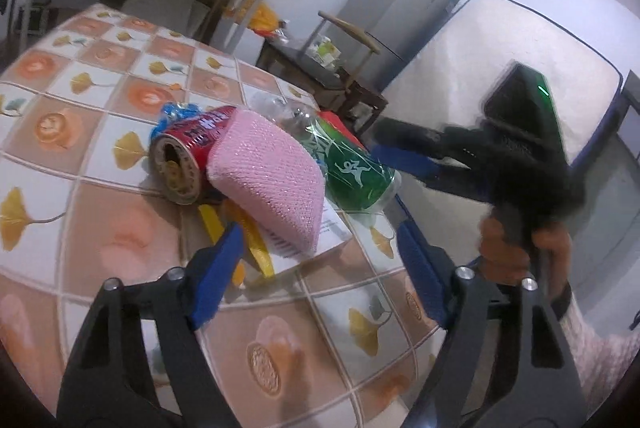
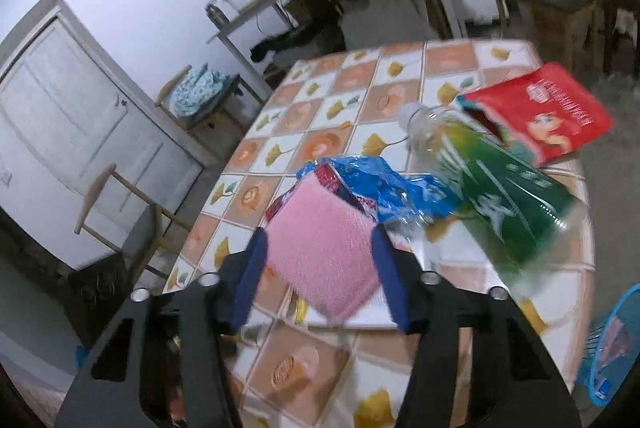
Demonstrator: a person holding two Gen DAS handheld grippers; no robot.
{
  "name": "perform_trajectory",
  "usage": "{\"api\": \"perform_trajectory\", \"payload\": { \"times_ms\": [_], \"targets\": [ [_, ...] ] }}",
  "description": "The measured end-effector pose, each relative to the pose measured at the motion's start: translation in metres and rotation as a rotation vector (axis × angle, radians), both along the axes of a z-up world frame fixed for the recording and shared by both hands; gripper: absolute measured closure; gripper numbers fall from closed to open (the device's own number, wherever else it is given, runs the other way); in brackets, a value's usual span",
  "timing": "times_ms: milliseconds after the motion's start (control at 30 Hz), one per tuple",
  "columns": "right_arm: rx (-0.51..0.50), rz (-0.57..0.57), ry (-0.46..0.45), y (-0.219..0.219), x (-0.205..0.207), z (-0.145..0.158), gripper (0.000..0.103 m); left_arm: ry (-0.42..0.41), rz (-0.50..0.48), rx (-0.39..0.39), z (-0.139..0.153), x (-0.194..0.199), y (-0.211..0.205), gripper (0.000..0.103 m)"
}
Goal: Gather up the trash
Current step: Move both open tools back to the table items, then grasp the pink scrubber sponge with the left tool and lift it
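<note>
**Spread claws over a table of litter**

Nearest the lens: blue pads of the left gripper (image 1: 320, 240), spread wide, nothing between them, poised above a tiled table (image 1: 100, 236). Just beyond, at the table's middle: a pink sponge (image 1: 272, 179), tilted, leaning on a red can (image 1: 180, 163) lying on its side with its open end toward the camera. Under the sponge's near edge, yellow strips (image 1: 256, 248) and a white paper (image 1: 332, 228). Behind the can, a crumpled blue wrapper (image 1: 176, 115). Right of the sponge, a green-labelled plastic bottle (image 1: 352, 167) on its side, with a red packet (image 2: 552, 115) past it at the table's edge. Off that edge, blurred, the right gripper (image 2: 320, 234) in a hand (image 1: 508, 248): jaws about half spread, framing the sponge in its own view but gripping nothing. Low beside the table, a blue basket (image 2: 616, 328).
</note>
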State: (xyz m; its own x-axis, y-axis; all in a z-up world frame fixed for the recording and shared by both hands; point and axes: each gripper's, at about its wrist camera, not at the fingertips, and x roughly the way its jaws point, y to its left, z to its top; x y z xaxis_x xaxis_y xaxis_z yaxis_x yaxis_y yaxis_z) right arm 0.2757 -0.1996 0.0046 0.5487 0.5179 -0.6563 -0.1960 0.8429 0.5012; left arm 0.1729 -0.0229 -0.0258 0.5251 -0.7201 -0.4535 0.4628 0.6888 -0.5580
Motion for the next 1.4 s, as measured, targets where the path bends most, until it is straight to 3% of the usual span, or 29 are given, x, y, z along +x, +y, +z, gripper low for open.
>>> {"api": "perform_trajectory", "payload": {
  "times_ms": [167, 300, 600, 767, 900, 1000, 1067, 1167, 1300, 1400],
  "targets": [
    [-0.007, 0.007, 0.090, 0.012, 0.046, -0.022, 0.066, 0.054, -0.001, -0.051, -0.015, 0.021, -0.001, 0.042],
    [-0.004, -0.003, 0.147, 0.013, 0.061, -0.036, 0.067, 0.081, -0.013, -0.066, -0.024, 0.030, -0.005, 0.049],
    [0.015, 0.022, 0.207, 0.018, 0.032, -0.044, 0.067, 0.126, -0.008, -0.074, -0.033, 0.030, 0.001, 0.049],
    [0.130, 0.054, 0.232, 0.020, 0.003, -0.045, 0.067, 0.111, -0.034, -0.034, -0.025, 0.011, 0.021, 0.049],
    [0.250, 0.117, 0.271, 0.036, -0.017, -0.055, 0.067, 0.125, -0.055, 0.021, -0.024, -0.011, 0.046, 0.041],
    [0.330, 0.171, 0.332, 0.054, -0.030, -0.074, 0.067, 0.163, -0.036, 0.075, -0.026, -0.020, 0.066, 0.028],
    [0.339, 0.186, 0.352, 0.061, -0.038, -0.083, 0.067, 0.190, -0.026, 0.095, -0.027, -0.023, 0.078, 0.021],
    [0.350, 0.173, 0.358, 0.059, -0.048, -0.088, 0.067, 0.227, 0.012, 0.112, -0.029, -0.024, 0.086, 0.019],
    [0.351, 0.119, 0.309, 0.039, -0.062, -0.076, 0.066, 0.272, 0.078, 0.142, -0.031, -0.021, 0.083, 0.014],
    [0.341, 0.068, 0.278, 0.020, -0.073, -0.069, 0.065, 0.275, 0.149, 0.229, -0.031, -0.018, 0.069, 0.013]
  ]
}}
